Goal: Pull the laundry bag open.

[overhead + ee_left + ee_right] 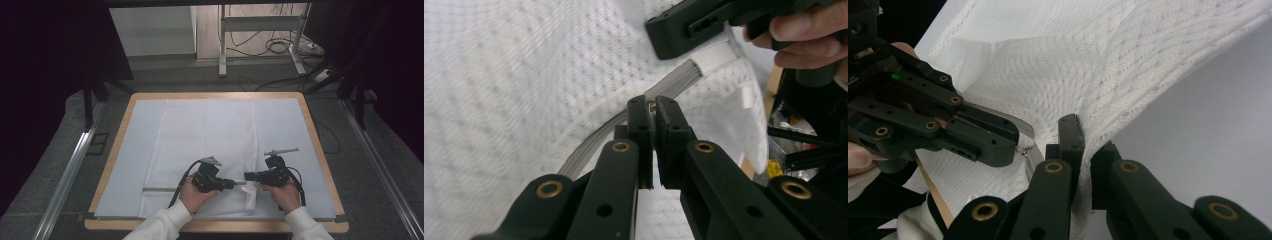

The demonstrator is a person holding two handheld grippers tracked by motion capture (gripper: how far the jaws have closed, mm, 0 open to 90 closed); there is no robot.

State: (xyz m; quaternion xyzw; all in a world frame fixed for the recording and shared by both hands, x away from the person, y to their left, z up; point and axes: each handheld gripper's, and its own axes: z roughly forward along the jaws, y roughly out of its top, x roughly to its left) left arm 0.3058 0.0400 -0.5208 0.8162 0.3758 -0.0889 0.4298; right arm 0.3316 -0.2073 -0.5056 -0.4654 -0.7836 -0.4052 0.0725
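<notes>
We clamp the left gripper (654, 107) on the zipper pull (653, 105) while the right gripper (1087, 137) pinches the white mesh bag (200, 135) to keep it taut.

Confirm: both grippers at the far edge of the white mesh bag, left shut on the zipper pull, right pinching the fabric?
Not the far edge. In the high view both grippers work at the white mesh bag's near edge, by the person. The rest holds.

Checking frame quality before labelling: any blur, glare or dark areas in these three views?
High view: sharp enough, but the surroundings are very dark and the white mesh bag is nearly washed out against the pale mat. Left gripper view: mesh blurred at left, the left gripper in focus. Right gripper view: crisp on the right gripper; no glare.
</notes>
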